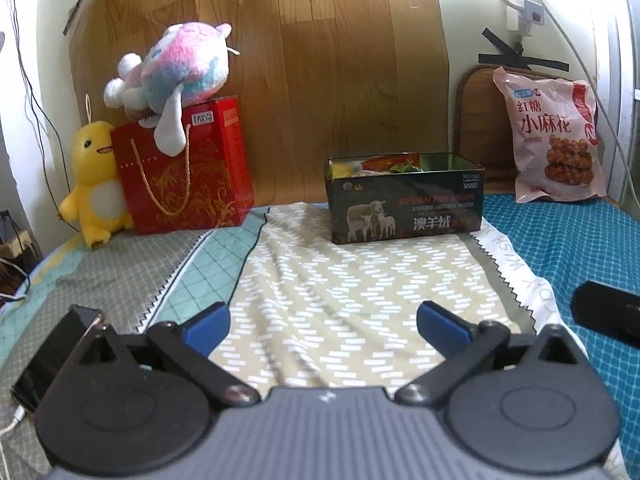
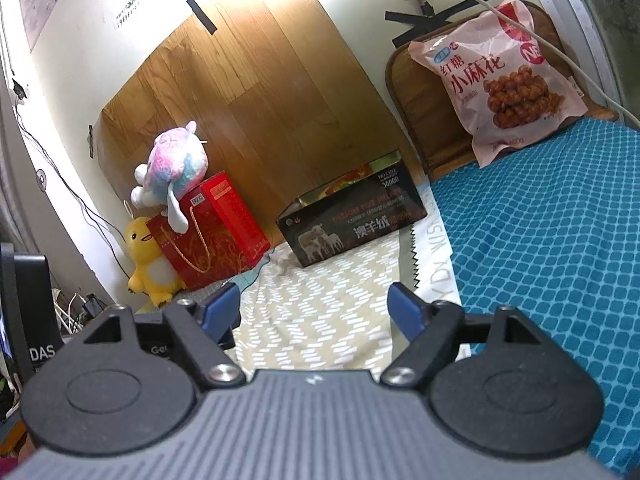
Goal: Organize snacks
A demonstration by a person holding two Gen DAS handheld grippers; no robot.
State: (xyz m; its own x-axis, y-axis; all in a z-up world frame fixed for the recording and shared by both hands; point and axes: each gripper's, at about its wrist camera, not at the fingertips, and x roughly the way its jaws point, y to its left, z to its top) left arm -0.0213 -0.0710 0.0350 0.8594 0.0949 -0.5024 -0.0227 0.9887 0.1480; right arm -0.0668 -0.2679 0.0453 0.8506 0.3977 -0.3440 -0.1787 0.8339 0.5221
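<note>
Both my tools are free right now. Left tool (image 1: 323,322) has its jaws spread wide with nothing between them, only the patterned cloth (image 1: 340,280) on the bed below. Right tool (image 2: 314,308) is likewise parted and holds nothing.

Task things: the dark tin box (image 1: 406,198) with sheep on its side sits at 12 o'clock from my left tool, well apart, lid off, with some packets showing inside; I can't tell exactly what they are. The pink snack bag (image 1: 552,136) leans against the brown cushion at about 2 o'clock, far back near the wall. From my right tool the same bag (image 2: 500,76) is at 1 o'clock and the box (image 2: 352,220) at 12.

Risks, as I judge them:
- bag is soft and puffy; a pinch on one corner could slip or crush the twists inside
- the white cable (image 2: 560,52) drapes across the bag, so lifting could snag it
- box looks partly full; the big bag may not fit and could tip it on the soft bedding
- phone (image 1: 56,356) at 8 o'clock of my left tool lies close to it, easy to knock

Pose: both tools angled slightly downward, low over the bed, left one pointed at the box, right one rolled a bit so the scene tilts.
</note>
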